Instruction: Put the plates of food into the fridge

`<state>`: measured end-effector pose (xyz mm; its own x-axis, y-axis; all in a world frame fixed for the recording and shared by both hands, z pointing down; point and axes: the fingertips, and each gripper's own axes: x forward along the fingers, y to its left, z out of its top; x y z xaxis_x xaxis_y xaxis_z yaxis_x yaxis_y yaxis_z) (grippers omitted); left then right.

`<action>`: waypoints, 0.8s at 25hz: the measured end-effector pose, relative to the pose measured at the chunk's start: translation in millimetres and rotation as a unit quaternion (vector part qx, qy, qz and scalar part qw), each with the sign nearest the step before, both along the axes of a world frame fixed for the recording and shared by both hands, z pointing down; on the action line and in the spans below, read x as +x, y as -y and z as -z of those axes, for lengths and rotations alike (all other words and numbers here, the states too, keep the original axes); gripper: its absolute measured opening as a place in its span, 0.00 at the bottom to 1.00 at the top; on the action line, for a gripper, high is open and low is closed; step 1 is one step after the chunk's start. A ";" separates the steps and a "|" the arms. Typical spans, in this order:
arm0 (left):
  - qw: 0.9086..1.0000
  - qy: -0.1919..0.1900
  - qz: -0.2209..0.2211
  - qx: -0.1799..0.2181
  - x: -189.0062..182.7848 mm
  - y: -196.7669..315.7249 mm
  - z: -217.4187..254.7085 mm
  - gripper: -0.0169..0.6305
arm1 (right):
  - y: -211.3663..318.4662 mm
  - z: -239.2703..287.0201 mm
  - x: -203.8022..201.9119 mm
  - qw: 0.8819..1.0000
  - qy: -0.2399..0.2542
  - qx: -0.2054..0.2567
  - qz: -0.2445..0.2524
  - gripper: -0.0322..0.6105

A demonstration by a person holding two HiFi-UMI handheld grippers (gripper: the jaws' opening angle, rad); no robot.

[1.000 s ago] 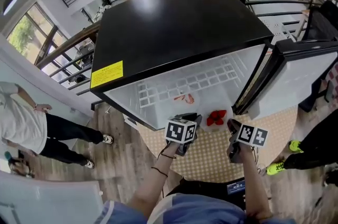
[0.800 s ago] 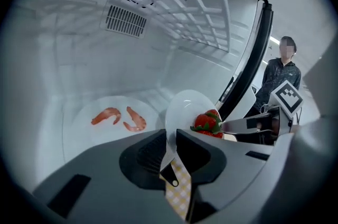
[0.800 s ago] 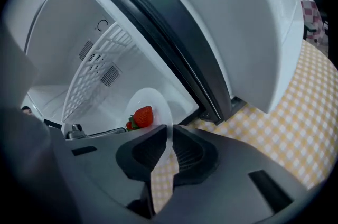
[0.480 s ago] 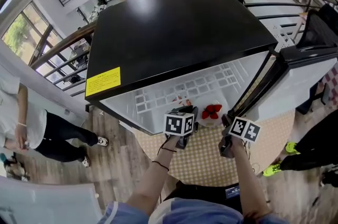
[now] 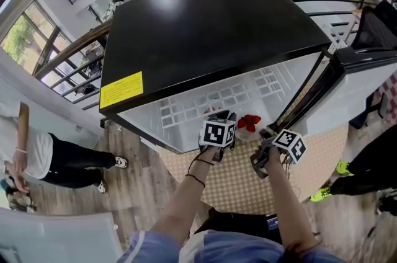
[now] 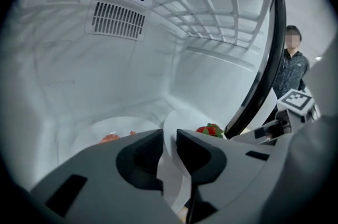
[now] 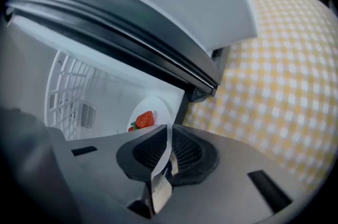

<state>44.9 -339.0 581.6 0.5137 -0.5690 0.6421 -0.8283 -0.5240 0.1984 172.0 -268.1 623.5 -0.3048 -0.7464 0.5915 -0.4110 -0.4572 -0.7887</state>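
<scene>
Two claws, one plate: both of yours pinch its near rim, and the fridge floor lies straight ahead.

Your left gripper (image 6: 169, 136) is clamped on the rim of the white plate (image 6: 185, 122), and your right gripper (image 7: 168, 136) nips the same rim further right. That puts the strawberries (image 6: 207, 130) just beyond both sets of jaws, at the mouth of the fridge (image 5: 205, 26). The plate reaches away from you into the cavity, roughly level. A second plate (image 6: 121, 123) with reddish food rests deeper in and to the left, near yours but apart from it, and the dark door seal (image 6: 261, 85) stands close on the right. I judge the next push must go forward between those two, with your left hand nearer the resting plate.
</scene>
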 end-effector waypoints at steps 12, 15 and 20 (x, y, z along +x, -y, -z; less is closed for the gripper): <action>0.998 0.000 -0.010 0.057 -7.7 -9.0 20.1 0.16 | 6.2 1.2 3.8 0.996 0.028 0.006 -0.085 0.10; 0.998 -0.004 -0.018 0.061 -9.1 -22.3 23.0 0.16 | 8.9 0.8 2.7 0.995 0.028 0.009 -0.092 0.10; 0.998 -0.024 -0.014 0.056 -15.2 -49.5 23.9 0.16 | 19.3 3.0 -1.5 0.995 0.026 0.016 -0.093 0.10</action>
<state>29.7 -289.5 557.7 0.5593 -0.6205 0.5497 -0.8036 -0.5686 0.1759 170.5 -287.4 620.5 -0.1881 -0.8110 0.5540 -0.2798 -0.4965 -0.8217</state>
